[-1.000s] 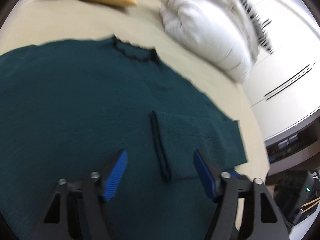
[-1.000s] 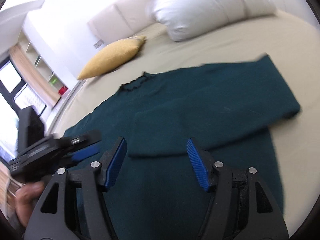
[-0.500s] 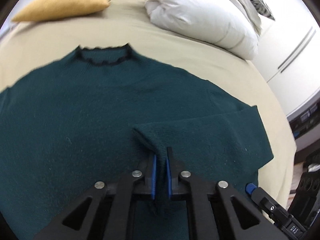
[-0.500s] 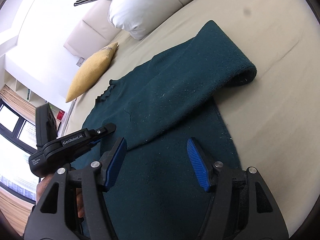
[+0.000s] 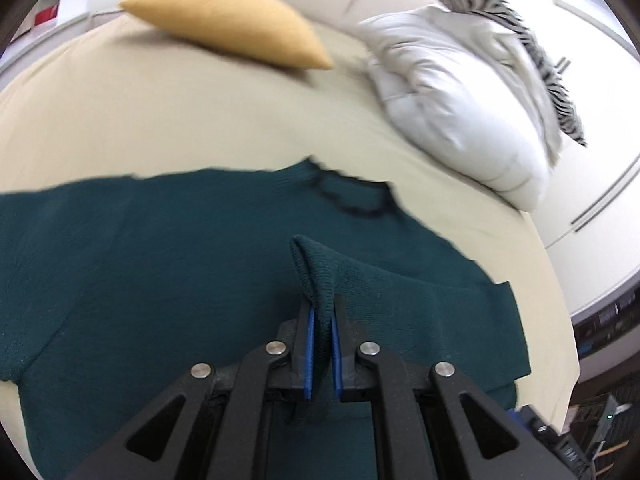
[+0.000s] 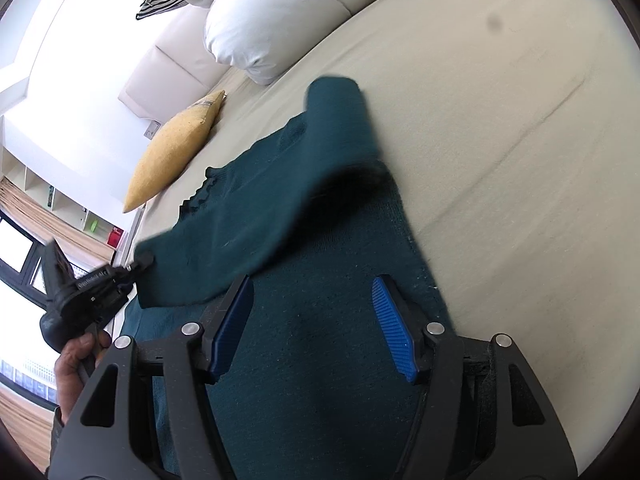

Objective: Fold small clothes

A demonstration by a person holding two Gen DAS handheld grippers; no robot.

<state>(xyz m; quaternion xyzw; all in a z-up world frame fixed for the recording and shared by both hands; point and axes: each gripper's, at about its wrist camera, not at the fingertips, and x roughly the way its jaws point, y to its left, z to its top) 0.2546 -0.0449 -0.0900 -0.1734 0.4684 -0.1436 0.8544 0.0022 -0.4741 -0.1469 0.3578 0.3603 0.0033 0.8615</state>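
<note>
A beige bed [image 6: 500, 160] carries a dark green sweater [image 5: 140, 260] spread flat, collar toward a yellow cushion [image 5: 224, 28] and white pillow [image 5: 460, 100]. The left gripper [image 5: 321, 336] pinches the sweater's cuff [image 5: 316, 272], lifting the sleeve; white lettering on its body is too blurred to read. The right gripper [image 6: 312, 328] hovers spread wide over the hem.
</note>
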